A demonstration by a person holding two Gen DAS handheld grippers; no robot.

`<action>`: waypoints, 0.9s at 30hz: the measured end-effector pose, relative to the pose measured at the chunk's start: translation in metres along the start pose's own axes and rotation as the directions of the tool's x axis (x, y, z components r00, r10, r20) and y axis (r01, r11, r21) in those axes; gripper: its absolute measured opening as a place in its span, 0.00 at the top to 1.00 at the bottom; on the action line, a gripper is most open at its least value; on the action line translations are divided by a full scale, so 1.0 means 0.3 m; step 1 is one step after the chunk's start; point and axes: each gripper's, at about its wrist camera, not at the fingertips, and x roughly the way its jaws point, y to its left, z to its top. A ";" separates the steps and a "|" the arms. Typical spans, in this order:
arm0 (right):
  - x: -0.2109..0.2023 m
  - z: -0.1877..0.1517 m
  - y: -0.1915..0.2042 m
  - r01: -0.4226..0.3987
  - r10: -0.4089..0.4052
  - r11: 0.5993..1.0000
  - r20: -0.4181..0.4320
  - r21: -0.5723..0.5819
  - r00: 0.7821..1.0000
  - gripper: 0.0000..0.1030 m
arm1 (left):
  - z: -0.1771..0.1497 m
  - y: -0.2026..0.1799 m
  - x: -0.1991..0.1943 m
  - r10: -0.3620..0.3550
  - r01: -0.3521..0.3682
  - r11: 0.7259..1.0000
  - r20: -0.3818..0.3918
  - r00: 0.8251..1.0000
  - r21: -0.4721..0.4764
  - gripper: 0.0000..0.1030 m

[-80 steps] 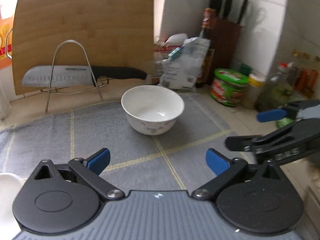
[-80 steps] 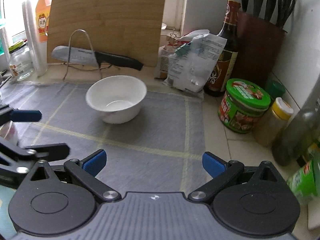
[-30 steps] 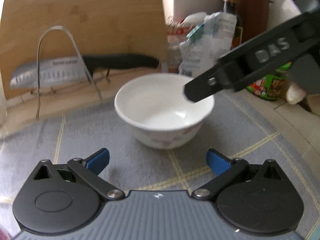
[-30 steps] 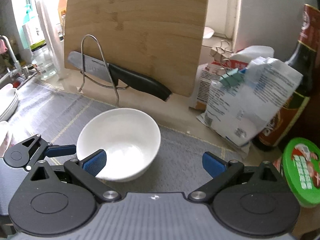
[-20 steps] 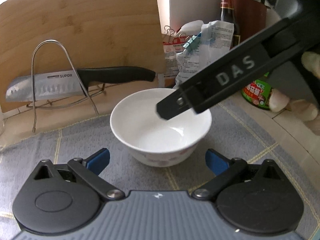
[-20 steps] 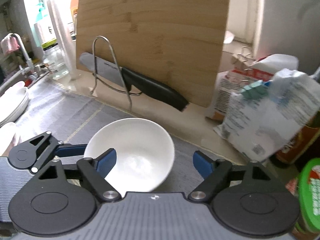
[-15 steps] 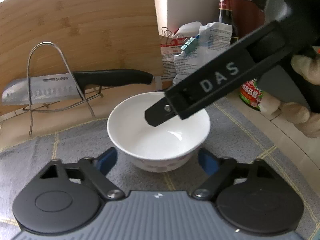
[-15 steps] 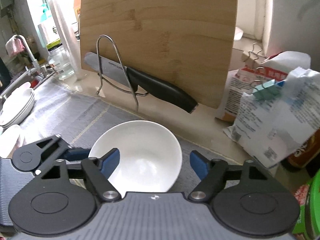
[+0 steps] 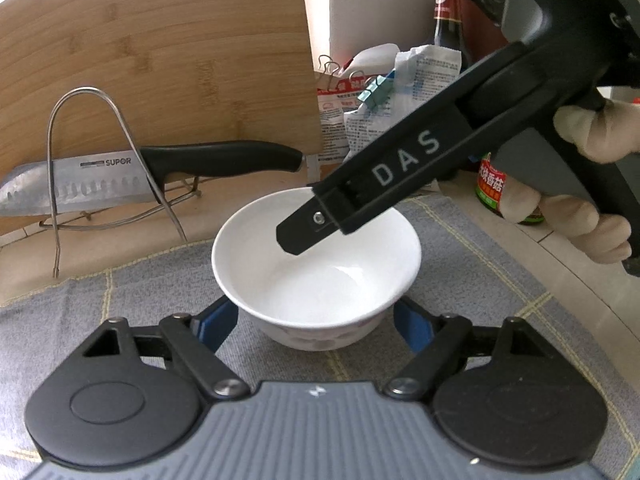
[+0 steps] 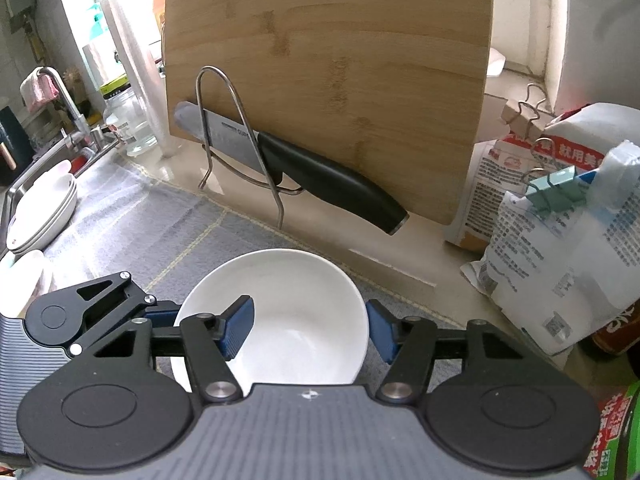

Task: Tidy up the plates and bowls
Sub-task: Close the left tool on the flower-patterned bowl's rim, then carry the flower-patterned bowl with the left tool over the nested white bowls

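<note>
- white bowl (image 9: 316, 276) sits upright on the grey checked mat (image 9: 80, 312), in front of the knife rack (image 9: 92, 152) and the bamboo cutting board (image 9: 152, 56).
- left gripper (image 9: 316, 322): blue pads at either side of the bowl's lower wall, seemingly touching it; bowl lies between the fingers. jaws have just been closing, then eased out slightly.
- right gripper (image 10: 310, 330): reaches in from the right in the left wrist view; left pad (image 10: 239, 326) inside the bowl, right pad (image 10: 380, 330) outside against the rim, so the bowl wall is clamped between them. jaws have just been closing onto the wall.
- a gloved hand (image 9: 592, 200) holds the right gripper's handle.
- knife (image 10: 296, 170) rests across the wire rack, black handle pointing right.
- clipped paper bags (image 10: 560, 220) stand to the right of the board; dark sauce bottle (image 9: 448, 20) behind them.
- stack of white plates (image 10: 44, 208) near the sink at far left, well apart from the bowl.
</note>
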 end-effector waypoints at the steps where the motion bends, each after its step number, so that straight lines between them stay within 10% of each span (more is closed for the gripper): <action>1: 0.000 0.000 0.001 0.001 -0.001 1.000 -0.001 -0.003 1.000 0.36 | 0.000 0.000 -0.001 0.001 -0.001 1.000 0.009 1.000 -0.001 0.18; 27: -0.125 -0.062 0.166 -0.069 0.069 0.997 0.003 -0.022 0.998 0.38 | -0.036 0.004 -0.174 -0.018 0.020 0.999 -0.077 0.997 0.033 0.18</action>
